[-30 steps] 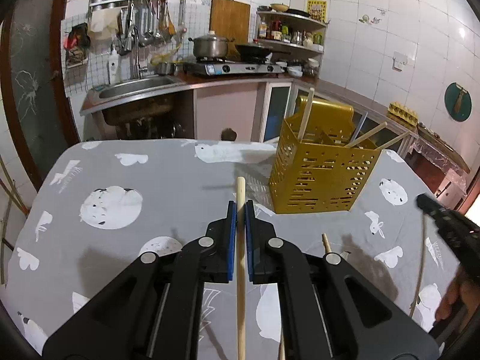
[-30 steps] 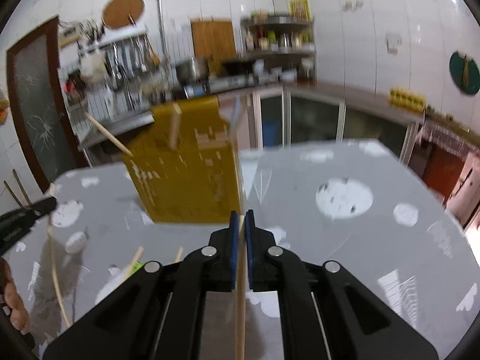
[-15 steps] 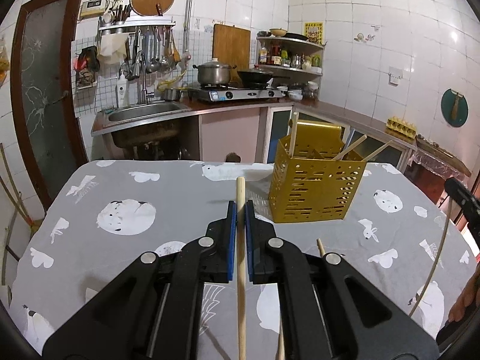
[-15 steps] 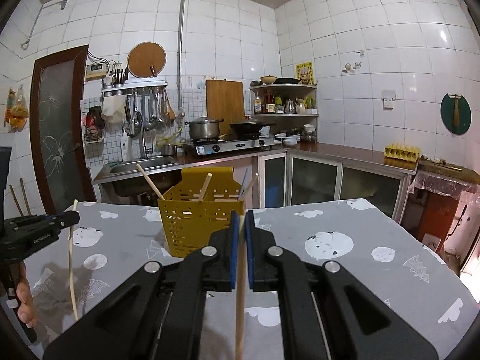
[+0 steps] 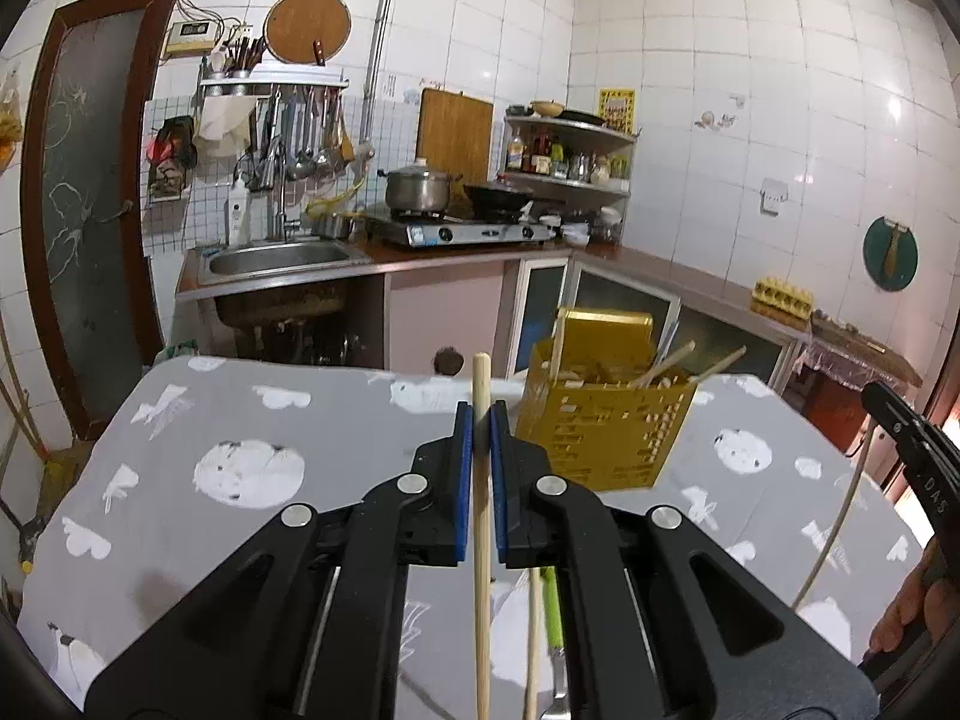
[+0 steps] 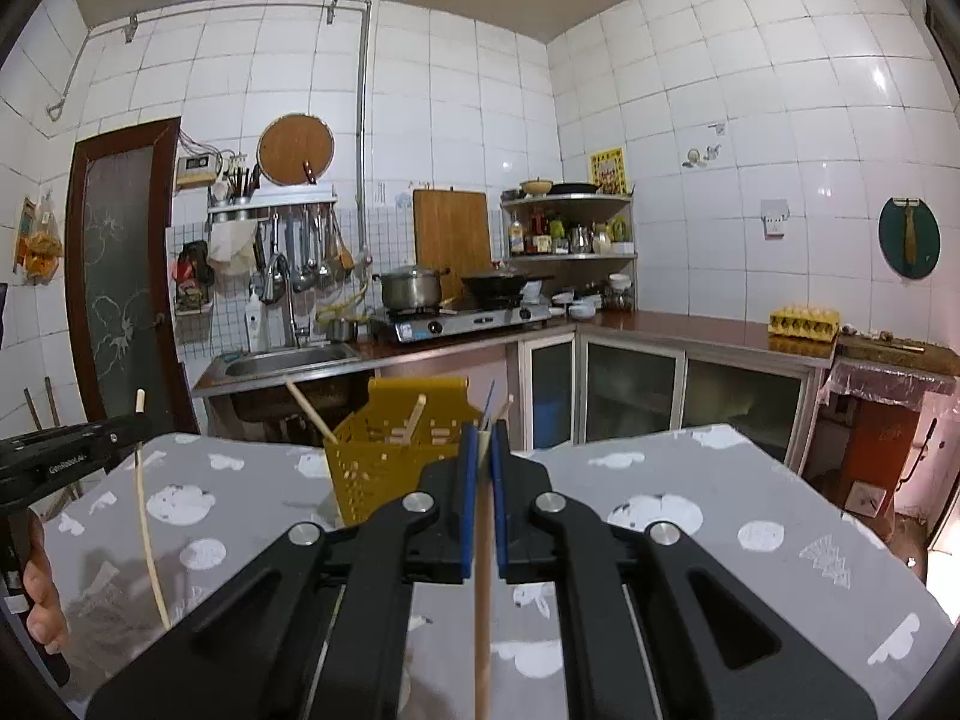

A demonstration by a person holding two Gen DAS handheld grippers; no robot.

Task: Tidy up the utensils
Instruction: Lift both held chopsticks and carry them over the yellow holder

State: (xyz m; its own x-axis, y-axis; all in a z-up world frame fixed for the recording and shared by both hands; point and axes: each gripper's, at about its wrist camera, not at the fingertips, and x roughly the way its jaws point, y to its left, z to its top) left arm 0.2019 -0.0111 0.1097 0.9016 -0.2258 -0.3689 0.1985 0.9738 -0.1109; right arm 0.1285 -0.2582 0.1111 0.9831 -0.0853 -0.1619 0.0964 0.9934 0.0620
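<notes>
My left gripper (image 5: 480, 411) is shut on a pale wooden chopstick (image 5: 481, 570) that pokes up past its blue pads. Just beyond it to the right, the yellow slotted utensil basket (image 5: 606, 444) stands on the grey tablecloth (image 5: 240, 408) with several chopsticks leaning in it. My right gripper (image 6: 480, 438) is shut on a second chopstick (image 6: 483, 612), and the basket (image 6: 384, 474) stands behind it to the left. In the left wrist view the right gripper (image 5: 876, 396) shows at the right edge, its chopstick (image 5: 837, 528) hanging down. The left gripper (image 6: 135, 423) shows at the left edge of the right wrist view.
Another chopstick (image 5: 531, 630) and a green-handled utensil (image 5: 553, 606) lie on the cloth under my left gripper. A hand (image 6: 42, 600) holds the left tool. Beyond the table's far edge run a sink (image 5: 276, 258), a stove (image 5: 462, 231) and cabinets (image 6: 630, 384).
Both grippers have risen and tipped upward, each still clamped on its chopstick. The basket now sits lower and smaller in both views, and the right wrist view has pulled back from it.
</notes>
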